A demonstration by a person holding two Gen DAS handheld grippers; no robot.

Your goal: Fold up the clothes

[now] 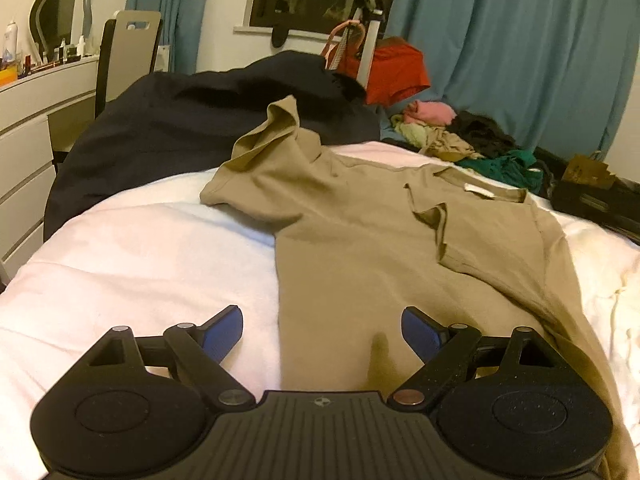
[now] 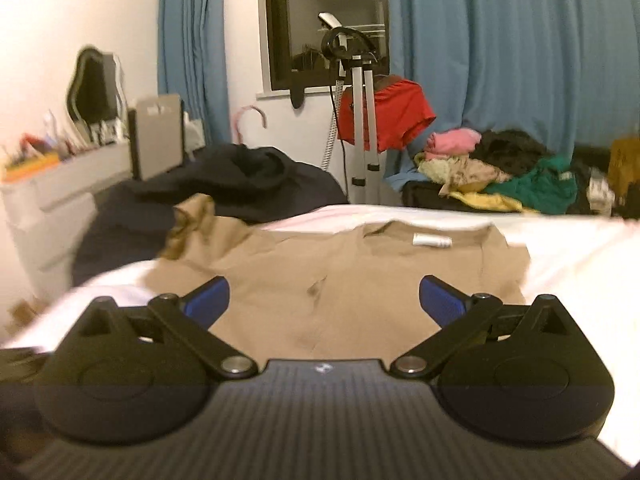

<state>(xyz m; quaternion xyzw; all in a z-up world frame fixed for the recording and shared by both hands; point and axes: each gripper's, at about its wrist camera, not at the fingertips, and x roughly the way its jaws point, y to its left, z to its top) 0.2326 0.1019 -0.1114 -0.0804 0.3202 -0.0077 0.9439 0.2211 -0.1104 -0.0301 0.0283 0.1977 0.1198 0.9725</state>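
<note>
A tan T-shirt (image 1: 360,240) lies spread on the white bed cover (image 1: 140,248), collar with a white label toward the far side. One sleeve is folded in over the chest, the other sticks up crumpled at the far left. My left gripper (image 1: 322,330) hovers open above the shirt's near left edge, blue pads wide apart with nothing between them. In the right wrist view the same tan T-shirt (image 2: 340,280) lies ahead, and my right gripper (image 2: 324,300) stands wide open over its lower part, holding nothing.
A dark blanket (image 1: 180,120) is bunched at the bed's far left. Behind stand a garment steamer stand (image 2: 362,120) with a red garment (image 2: 400,116), a heap of coloured clothes (image 2: 500,172), blue curtains and a white dresser (image 1: 24,132).
</note>
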